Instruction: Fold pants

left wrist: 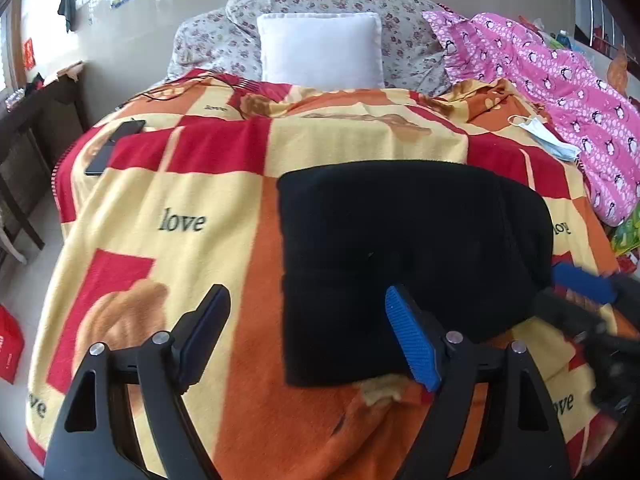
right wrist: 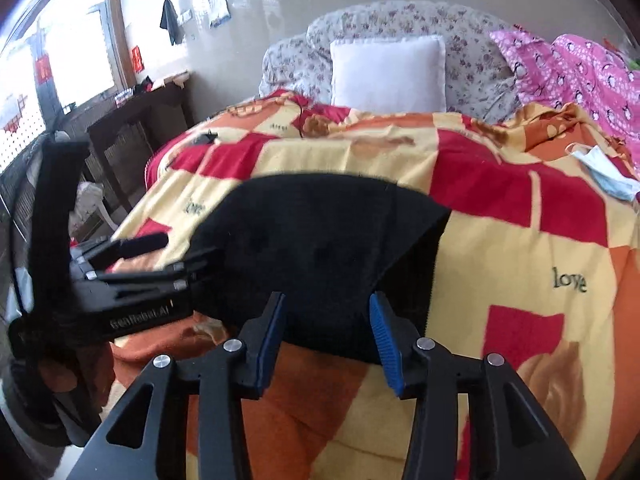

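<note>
Far left on the blanket: a dark phone, flat, well apart from everything else. Behind, against floral bedding, a white pillow, upright.

Left gripper: spread wide, nothing between the fingers. Left finger over bare blanket, clear of the cloth; right finger with its blue pad over the near left part of the black pants. Whether that pad touches the fabric, cannot tell. Seen from the right wrist, the same left gripper lying low at the left edge of the pants, fingers pointing in toward the cloth.

Pants folded into a compact dark block, lying flat on the blanket toward the near side of the bed, mostly ahead of and to the right of the left gripper's centre.

Right gripper: also spread, gripping nothing. Near edge of the pants sitting right in the gap between the two blue pads, just ahead of the fingertips; contact not clear. In the left wrist view, right gripper blurred at the near right corner of the pants.

Further right: a pale blue face mask on the blanket, well apart from the pants, and beyond it a pink penguin-print quilt.
</note>
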`<state>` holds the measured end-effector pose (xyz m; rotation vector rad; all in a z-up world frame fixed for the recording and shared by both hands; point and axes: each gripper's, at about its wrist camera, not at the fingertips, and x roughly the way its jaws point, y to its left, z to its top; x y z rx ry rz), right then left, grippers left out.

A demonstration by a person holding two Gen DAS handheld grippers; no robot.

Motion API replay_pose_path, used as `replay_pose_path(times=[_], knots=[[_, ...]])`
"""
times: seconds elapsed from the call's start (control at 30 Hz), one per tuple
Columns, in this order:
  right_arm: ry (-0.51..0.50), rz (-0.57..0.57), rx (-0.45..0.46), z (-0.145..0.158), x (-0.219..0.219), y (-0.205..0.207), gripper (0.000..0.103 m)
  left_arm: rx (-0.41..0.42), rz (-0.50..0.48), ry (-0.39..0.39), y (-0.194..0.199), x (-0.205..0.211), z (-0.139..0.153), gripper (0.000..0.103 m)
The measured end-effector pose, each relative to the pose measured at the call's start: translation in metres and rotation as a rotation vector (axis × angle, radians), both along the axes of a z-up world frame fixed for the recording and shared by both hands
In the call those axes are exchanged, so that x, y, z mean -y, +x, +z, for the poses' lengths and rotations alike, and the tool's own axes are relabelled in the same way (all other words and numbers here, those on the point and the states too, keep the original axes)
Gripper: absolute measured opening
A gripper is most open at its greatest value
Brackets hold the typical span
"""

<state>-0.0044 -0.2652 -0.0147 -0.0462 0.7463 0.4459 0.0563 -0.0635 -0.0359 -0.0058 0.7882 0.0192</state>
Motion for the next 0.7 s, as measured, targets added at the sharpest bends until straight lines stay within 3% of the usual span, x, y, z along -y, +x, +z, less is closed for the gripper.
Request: replay_pose_path(times=[0.27,0.7], knots=[[0.03,0.002,0.083,0.033,-0.003,-0.024,0.066,0.076,0.024,0.016,-0.027,-0.005,0.014,0.08],[0.025,-0.001,0.073,0.021,-0.022,-0.031,0.072,0.132,0.06,0.017,-0.051,-0.017,0.02,0.08]])
